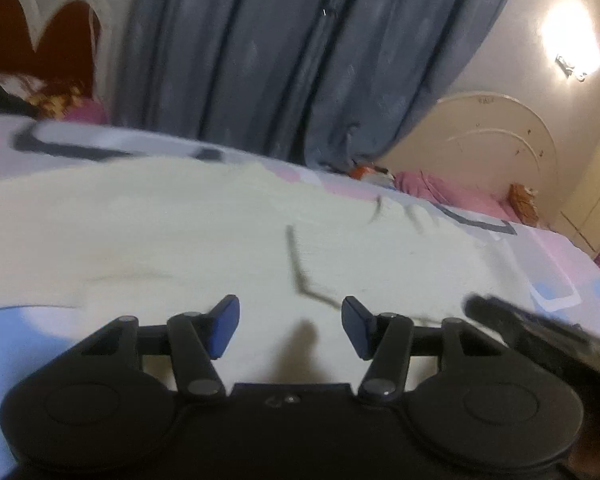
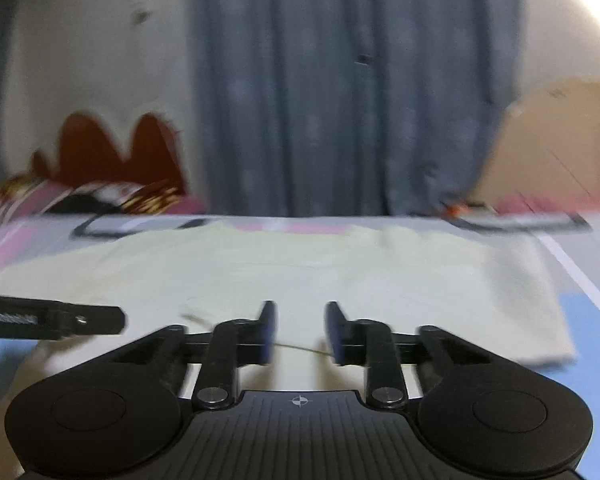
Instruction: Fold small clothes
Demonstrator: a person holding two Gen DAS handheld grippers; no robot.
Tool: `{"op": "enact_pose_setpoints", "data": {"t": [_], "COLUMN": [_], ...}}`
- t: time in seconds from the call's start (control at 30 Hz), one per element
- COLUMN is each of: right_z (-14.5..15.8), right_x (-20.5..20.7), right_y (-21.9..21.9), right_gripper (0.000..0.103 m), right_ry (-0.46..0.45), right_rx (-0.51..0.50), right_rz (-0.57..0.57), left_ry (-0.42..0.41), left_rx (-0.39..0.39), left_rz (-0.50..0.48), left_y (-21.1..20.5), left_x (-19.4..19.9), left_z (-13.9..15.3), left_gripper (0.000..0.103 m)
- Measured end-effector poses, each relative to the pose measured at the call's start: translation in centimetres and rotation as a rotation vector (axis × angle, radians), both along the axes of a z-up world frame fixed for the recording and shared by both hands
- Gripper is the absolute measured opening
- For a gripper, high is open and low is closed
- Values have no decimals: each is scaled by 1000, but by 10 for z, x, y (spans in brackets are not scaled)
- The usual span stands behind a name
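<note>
Now: cream garment point(image 1: 220, 232) lies spread flat on patterned bedspread point(image 1: 560, 272), filling centre of both views, long axis running left-right across frame, dark loose thread point(image 1: 300, 272) on top. Left gripper point(image 1: 290, 326) hovers low over near edge, jaws about half apart, nothing between pads. Right gripper point(image 2: 298, 330) also at near edge, jaws narrowly parted, empty. Garment lies ahead of both; each gripper shows at lower side of other's view. Neither clearly nearer. Grey curtain point(image 2: 340, 100) behind.
</note>
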State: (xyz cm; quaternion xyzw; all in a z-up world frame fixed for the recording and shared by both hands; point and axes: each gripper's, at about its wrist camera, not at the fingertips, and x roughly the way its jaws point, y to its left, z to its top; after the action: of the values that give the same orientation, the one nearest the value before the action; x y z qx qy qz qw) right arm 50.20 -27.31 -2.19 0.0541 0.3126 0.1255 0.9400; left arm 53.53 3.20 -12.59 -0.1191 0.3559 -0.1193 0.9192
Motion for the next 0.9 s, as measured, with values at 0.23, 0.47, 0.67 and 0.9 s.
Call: {"op": "enact_pose_setpoints", "data": {"t": [0.23,0.47,0.67,0.9], "right_z": [-6,-8,-14,-16], "right_x": [-6,-12,-5,-6], "right_y": [-55,-90,-88,-83], "right_gripper": [24,24,24,24], "right_ry": [114,154,149,147], "right_rx": [-12,19,23,-21], "right_rz": [-84,-135,-148,-156], "left_ry": [44,-148,-50,-60], "left_rx": [-12,69,64,96], "left_rz": [-37,77,144,150], "left_y": [-34,19,65,56], "left_x": [33,4,5,-4], "left_z": [-13,17,-3,-13], "left_gripper": [1,3,3,3]}}
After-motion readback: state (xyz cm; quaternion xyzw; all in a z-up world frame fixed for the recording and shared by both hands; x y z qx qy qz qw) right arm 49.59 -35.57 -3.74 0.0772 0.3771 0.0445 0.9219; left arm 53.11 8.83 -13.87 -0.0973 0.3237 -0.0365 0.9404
